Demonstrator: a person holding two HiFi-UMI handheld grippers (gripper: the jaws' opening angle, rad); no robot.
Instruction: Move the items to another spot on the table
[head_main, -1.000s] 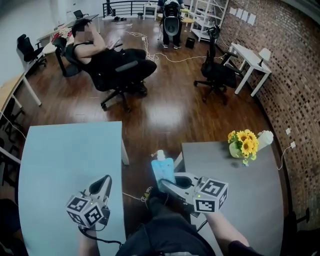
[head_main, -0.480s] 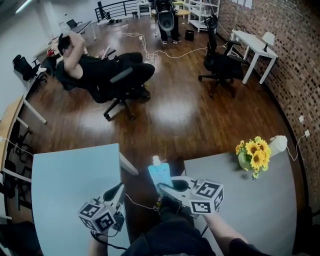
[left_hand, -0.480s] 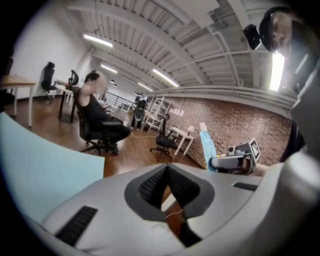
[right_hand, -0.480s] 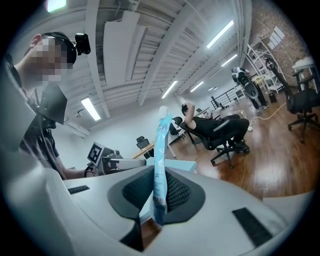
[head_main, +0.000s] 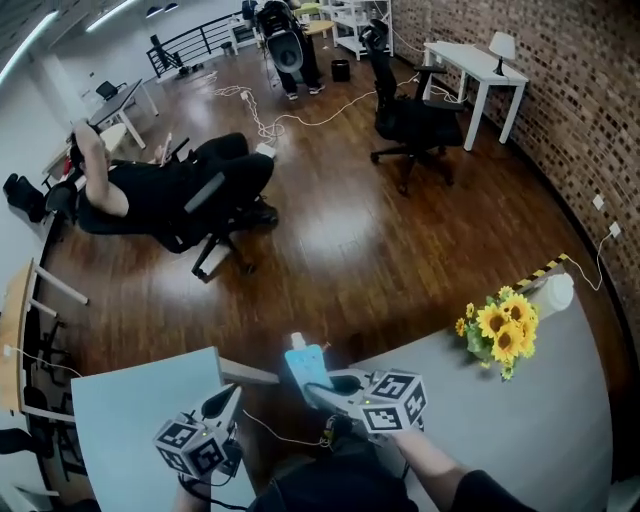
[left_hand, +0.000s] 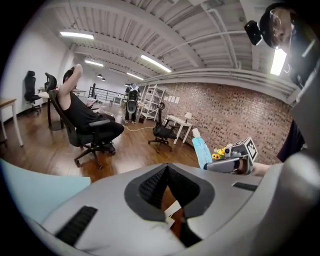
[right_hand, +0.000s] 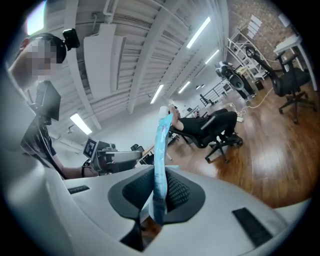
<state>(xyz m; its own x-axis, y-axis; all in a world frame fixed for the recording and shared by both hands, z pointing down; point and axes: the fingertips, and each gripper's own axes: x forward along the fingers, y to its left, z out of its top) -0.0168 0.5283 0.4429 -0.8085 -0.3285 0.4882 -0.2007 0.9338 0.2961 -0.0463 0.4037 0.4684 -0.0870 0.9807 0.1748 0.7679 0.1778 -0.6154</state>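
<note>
R gripper (head_main: 316, 390): jaws nearly closed, clamped on a flat light-blue plastic pouch w/ white cap (head_main: 302, 364). Pouch is upright over the floor gap btw the pale-blue surface (head_main: 120, 420) at left & the grey surface (head_main: 520, 440) at right. L gripper (head_main: 228, 398): jaws fully closed, empty, at pale-blue surface's right edge. Yellow sunflower bunch (head_main: 498, 333) on grey surface, far right, well apart from pouch. Person reclined in black office chair (head_main: 170, 195) on wood floor, far left.

- The right gripper (right_hand: 165, 194) pinches a blue spouted pouch (right_hand: 160, 150) that stands upright, edge-on.
- The left gripper (right_hand: 122, 157) shows beyond it, to the left.
- A person (right_hand: 200, 121) reclines in an office chair (right_hand: 223, 136).
</note>
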